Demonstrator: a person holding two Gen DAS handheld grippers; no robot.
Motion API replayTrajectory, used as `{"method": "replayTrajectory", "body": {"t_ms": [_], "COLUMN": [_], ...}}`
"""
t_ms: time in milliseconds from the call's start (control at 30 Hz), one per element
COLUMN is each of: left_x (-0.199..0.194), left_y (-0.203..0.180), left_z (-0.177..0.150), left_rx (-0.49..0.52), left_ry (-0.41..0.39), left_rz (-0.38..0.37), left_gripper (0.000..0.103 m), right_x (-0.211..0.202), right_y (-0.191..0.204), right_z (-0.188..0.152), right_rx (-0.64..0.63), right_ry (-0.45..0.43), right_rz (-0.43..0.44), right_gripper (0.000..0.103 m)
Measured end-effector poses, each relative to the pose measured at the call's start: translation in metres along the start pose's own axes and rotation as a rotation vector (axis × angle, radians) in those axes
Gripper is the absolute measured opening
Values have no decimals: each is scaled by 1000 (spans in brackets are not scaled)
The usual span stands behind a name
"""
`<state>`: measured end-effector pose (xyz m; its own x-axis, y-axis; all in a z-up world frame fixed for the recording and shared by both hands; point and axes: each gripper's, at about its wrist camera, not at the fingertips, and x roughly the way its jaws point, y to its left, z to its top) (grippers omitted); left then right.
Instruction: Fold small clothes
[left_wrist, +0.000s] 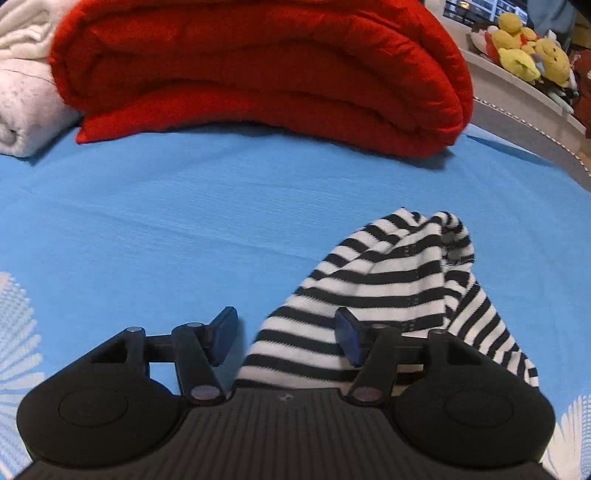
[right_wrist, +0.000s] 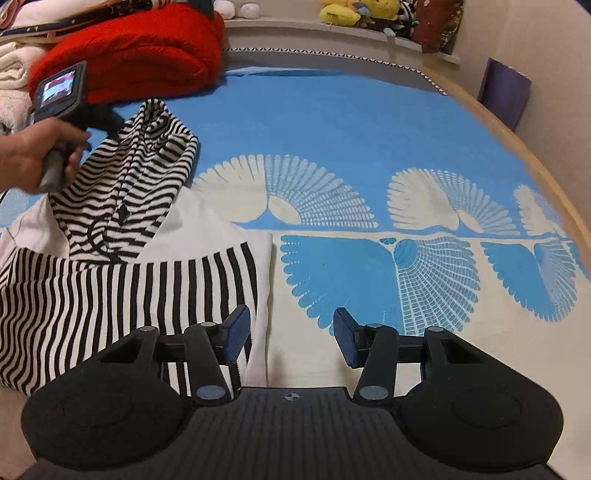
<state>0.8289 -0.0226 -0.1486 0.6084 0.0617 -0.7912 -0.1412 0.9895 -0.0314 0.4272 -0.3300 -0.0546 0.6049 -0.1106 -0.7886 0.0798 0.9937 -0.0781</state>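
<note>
Knitted black-and-white stripes mark the small garment (right_wrist: 122, 236) we are folding: a soft, ribbed top with a plain white panel, lying on the left part of the bed (right_wrist: 351, 122) in our right wrist view. Its upper part is bunched into a rumpled peak with wavy stripes, while the lower part lies flat with straight, even bars. The bed cover is a flat-woven blue cloth printed with cream fan shapes made of fine radiating strokes.

Our left gripper (left_wrist: 286, 338) hovers over the garment's peak; its dark blue ribbed pads stand apart, and striped fabric lies between and under them, with the right pad in front of the cloth. We cannot tell whether either pad touches it, but the jaws are not pressed together on it. In the right wrist view our left hand (right_wrist: 33, 155) grips that tool's handle just beside the bunched fabric.

Our right gripper (right_wrist: 291, 339) is released too, with nothing between its pads; the left pad sits over the garment's white edge, the right over bare cover.

Behind lie a puffy red quilt (left_wrist: 258, 70) folded in thick rounded layers, fluffy white blankets (left_wrist: 22, 92), and yellow plush toys (left_wrist: 524, 48) on a pale shelf (left_wrist: 517, 88).
</note>
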Motion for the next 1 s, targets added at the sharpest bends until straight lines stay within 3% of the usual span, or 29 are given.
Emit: {"method": "replayTrajectory", "body": {"t_ms": [33,67,100,167,267,400,500,567,600,667,767,833,900,1000], "left_x": [2,2,-3,-29,-96,-217,-298,-326,-328,-324,-316,-306,-293,-269], "left_y": [-1,-3,-5,-9,-4,21,52,77,89,117,155,164,166,157], "left_z": [1,3,5,3,-14,-87,-170,-220,-239,-258,-243,-232,-229,-241], "left_rx": [12,29,49,106,163,261,403,481,484,405,136,-12,-113,-230], "left_ry": [10,31,29,-25,-101,-144,-73,77,172,285,266,247,283,373], "left_rz": [-34,-63,-75,-119,-254,-442,-528,-543,-502,-351,-278,-245,-267,-332], "left_gripper": [16,5,2,2,1,1,2,6,9,9,12,26,35,46], "right_x": [1,1,1,1,-1,-10,-19,-24,-26,-28,-25,-18,-11,3], "right_y": [-1,-2,-2,-5,-5,-13,-20,-24,-24,-20,-10,-3,7,22], "right_z": [0,1,1,2,1,7,9,10,11,11,8,4,-1,-10], "right_rx": [4,13,24,44,44,87,128,163,176,193,235,272,284,260], "right_ry": [6,12,15,24,26,-5,-34,-45,-47,-40,-1,48,101,172], "right_rz": [0,2,11,36,46,47,45,56,63,85,179,257,308,288], "right_gripper": [51,51,51,48,45,42,38,38,38,38,39,39,41,49]}}
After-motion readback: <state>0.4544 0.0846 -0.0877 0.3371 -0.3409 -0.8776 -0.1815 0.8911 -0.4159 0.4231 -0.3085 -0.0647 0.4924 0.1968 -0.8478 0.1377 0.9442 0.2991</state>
